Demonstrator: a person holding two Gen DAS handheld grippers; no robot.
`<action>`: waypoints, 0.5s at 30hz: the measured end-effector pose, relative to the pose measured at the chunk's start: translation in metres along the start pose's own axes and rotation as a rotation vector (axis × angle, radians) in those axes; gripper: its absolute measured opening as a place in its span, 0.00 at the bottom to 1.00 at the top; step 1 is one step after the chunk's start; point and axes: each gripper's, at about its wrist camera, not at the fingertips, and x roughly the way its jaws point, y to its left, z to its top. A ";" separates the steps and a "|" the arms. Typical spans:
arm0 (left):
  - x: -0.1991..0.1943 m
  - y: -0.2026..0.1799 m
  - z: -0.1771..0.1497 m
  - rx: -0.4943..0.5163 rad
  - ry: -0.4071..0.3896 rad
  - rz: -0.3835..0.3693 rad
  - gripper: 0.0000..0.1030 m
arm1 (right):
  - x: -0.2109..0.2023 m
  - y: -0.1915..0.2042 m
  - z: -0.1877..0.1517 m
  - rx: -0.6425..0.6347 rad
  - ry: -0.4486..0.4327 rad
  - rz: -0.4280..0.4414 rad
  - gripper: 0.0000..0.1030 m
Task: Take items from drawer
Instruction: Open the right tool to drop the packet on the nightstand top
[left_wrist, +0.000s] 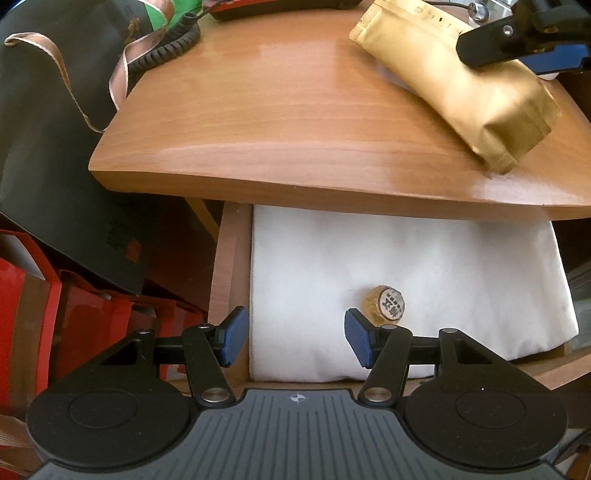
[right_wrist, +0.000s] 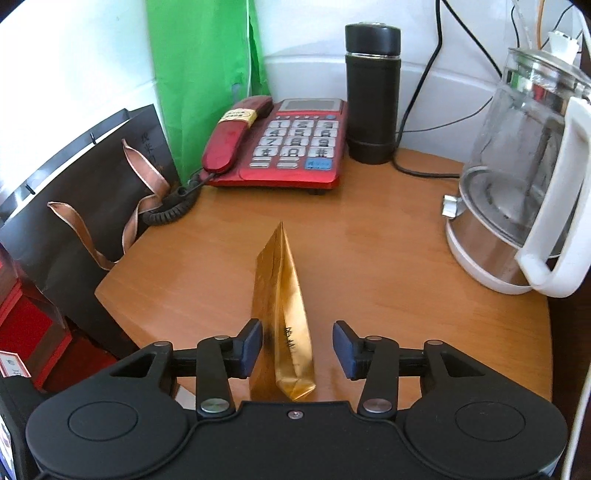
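The left gripper (left_wrist: 295, 339), wide open and empty, should shift right to straddle the small jar (left_wrist: 386, 304) near the drawer's (left_wrist: 227, 266) front edge; the right gripper (right_wrist: 297, 349) stands open around the gold pouch (right_wrist: 282, 314)

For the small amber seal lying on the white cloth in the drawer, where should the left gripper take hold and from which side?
Grip the seal across its short amber body, just behind the carved face that points toward the camera. Come from above: it lies on its side on the cloth, so its curved flanks are free. The left gripper is open but sits to the seal's left, so probably shift right first.
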 end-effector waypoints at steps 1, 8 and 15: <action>0.001 0.000 0.000 0.001 0.002 -0.002 0.59 | -0.001 0.000 0.000 0.000 -0.003 -0.005 0.41; 0.004 -0.004 0.002 0.003 0.011 -0.013 0.59 | -0.011 -0.004 -0.006 0.013 -0.025 -0.025 0.43; 0.006 -0.008 0.003 0.008 0.018 -0.018 0.59 | -0.026 -0.004 -0.011 0.018 -0.054 -0.017 0.43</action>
